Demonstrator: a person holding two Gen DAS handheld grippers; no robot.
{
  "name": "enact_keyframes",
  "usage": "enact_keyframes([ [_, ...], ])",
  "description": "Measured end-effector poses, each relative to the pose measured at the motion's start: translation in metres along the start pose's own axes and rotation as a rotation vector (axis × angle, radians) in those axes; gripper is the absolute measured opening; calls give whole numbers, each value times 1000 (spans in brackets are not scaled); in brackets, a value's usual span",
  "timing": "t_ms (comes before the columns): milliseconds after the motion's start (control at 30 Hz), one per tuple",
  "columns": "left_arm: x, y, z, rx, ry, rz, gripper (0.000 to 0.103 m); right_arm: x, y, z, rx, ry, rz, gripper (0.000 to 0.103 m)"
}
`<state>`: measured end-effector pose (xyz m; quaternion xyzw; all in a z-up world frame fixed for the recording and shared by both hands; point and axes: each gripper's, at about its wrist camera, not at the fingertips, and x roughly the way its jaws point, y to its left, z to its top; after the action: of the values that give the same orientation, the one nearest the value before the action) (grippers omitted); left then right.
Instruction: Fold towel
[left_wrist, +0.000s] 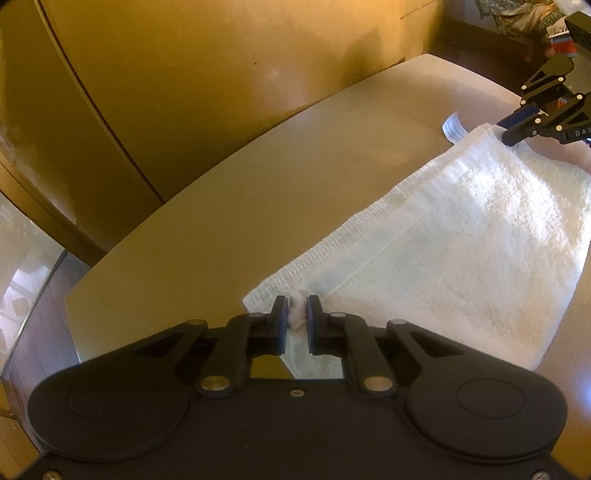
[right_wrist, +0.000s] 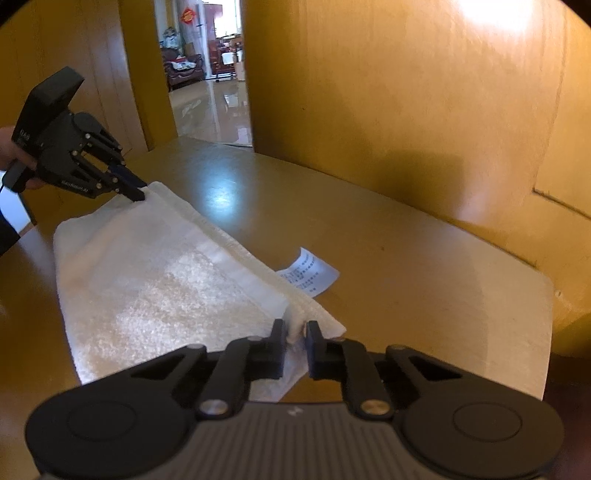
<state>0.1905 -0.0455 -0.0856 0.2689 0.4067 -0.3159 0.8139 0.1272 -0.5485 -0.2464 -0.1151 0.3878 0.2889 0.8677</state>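
Observation:
A white terry towel (left_wrist: 454, 236) lies folded over on a tan table (left_wrist: 229, 192), its upper layer resting on a lower one. My left gripper (left_wrist: 296, 314) is shut on one corner of the upper layer. My right gripper (right_wrist: 295, 332) is shut on the other corner at the same edge. In the left wrist view the right gripper (left_wrist: 508, 129) pinches the far corner. In the right wrist view the towel (right_wrist: 155, 280) stretches away to the left gripper (right_wrist: 138, 192). A white care label (right_wrist: 308, 271) sticks out from the towel's edge onto the table (right_wrist: 406, 258).
Yellow-brown wooden walls (left_wrist: 184, 74) stand close behind the table. A doorway (right_wrist: 207, 74) opens to another room with a shiny floor. The table's edge (left_wrist: 72, 325) lies at my left, with dark floor below.

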Motion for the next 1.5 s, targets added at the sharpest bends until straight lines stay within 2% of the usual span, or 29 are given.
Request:
enact_keyframes([
  [200, -22, 9, 1, -34, -47, 13, 7, -9, 6, 10, -12, -60, -13, 11],
  [333, -22, 17, 9, -47, -58, 31, 7, -11, 5, 18, -9, -96, -30, 11],
  [467, -14, 17, 14, -53, -61, 40, 7, 0, -1, 12, -1, -67, -51, 11],
  [700, 7, 13, 8, -45, 3, 41, 7, 17, -8, 2, 12, -36, -60, 11],
  [733, 8, 12, 7, -43, 4, 46, 9, 20, -7, 1, 7, -26, -65, 12],
  [800, 7, 9, 7, -36, -2, 84, 20, 23, -5, -1, -2, -14, -81, 20],
  [867, 1, 8, 8, -27, -9, 139, 47, 18, -5, 1, -8, -28, -120, 39],
  [900, -9, 12, 7, -40, -27, 153, 50, 11, -7, 5, -11, -55, -144, 40],
  [1000, -44, 24, 7, -88, -80, 184, 53, -25, -13, 22, 35, -189, -193, 40],
  [1133, -74, 23, -3, -125, -108, 244, 64, -48, 0, 32, 38, -269, -212, 40],
  [1300, -93, 3, -38, -293, -80, 225, 65, -53, 42, 31, -49, -255, -218, 40],
  [1400, -94, -10, -59, -385, -65, 193, 65, -54, 66, 22, -91, -230, -181, 39],
  [1500, -98, -21, -73, -426, -62, 200, 65, -48, 94, 14, -137, -203, -147, 39],
])
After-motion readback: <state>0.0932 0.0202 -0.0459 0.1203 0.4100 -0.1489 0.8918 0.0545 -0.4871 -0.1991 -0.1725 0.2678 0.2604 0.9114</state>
